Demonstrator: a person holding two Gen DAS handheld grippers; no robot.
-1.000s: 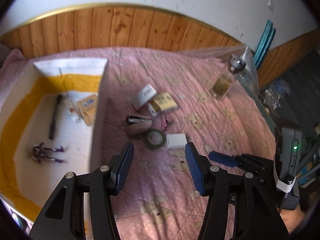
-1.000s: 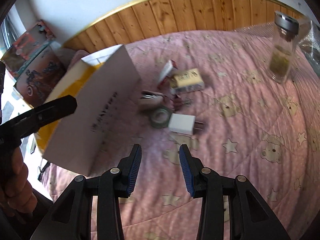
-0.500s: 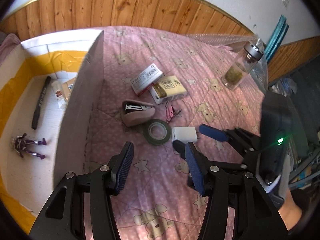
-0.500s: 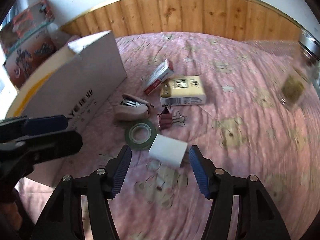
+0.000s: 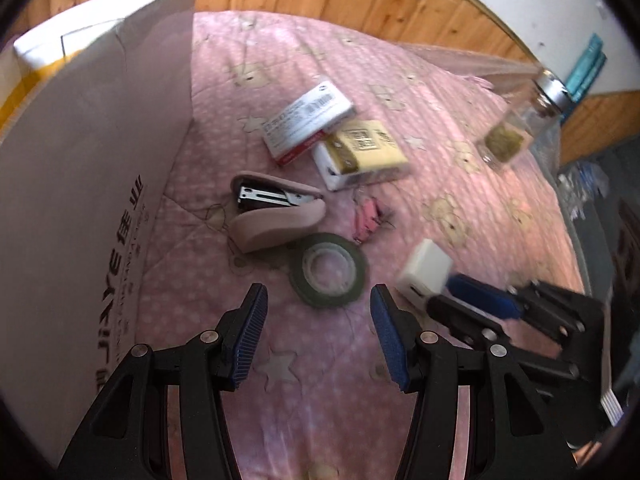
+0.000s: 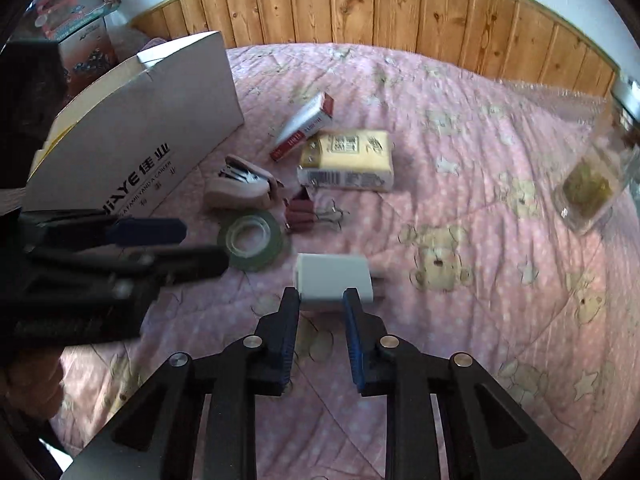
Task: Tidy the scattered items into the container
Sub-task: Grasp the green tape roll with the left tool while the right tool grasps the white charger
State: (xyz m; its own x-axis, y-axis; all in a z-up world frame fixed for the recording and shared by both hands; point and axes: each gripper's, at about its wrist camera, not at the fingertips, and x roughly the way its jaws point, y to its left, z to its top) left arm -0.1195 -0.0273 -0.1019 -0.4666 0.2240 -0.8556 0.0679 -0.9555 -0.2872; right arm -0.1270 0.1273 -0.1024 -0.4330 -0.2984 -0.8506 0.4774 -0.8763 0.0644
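Note:
A white charger (image 6: 334, 276) lies on the pink quilt, its near end between the fingertips of my right gripper (image 6: 322, 300). The jaws are closing and the pads grip it; in the left wrist view the charger (image 5: 426, 268) sits tilted at that gripper's tips. My left gripper (image 5: 316, 300) is open just short of a green tape roll (image 5: 328, 276), holding nothing. Beyond lie a pink stapler (image 5: 276, 216), pink binder clips (image 5: 370, 220), a white-and-red box (image 5: 308, 120) and a yellow box (image 5: 364, 152). The cardboard container (image 5: 80, 160) stands at the left.
A glass jar (image 5: 516, 128) with a metal lid stands at the far right on the quilt. Wooden panelling runs behind the bed. Toy boxes (image 6: 76, 20) sit beyond the container. The bed's right edge drops to cluttered items.
Both grippers have come down closer to the items. The right jaws spread wide around the charger, then narrowed onto it; the charger has turned. The container's inside has left the left view.

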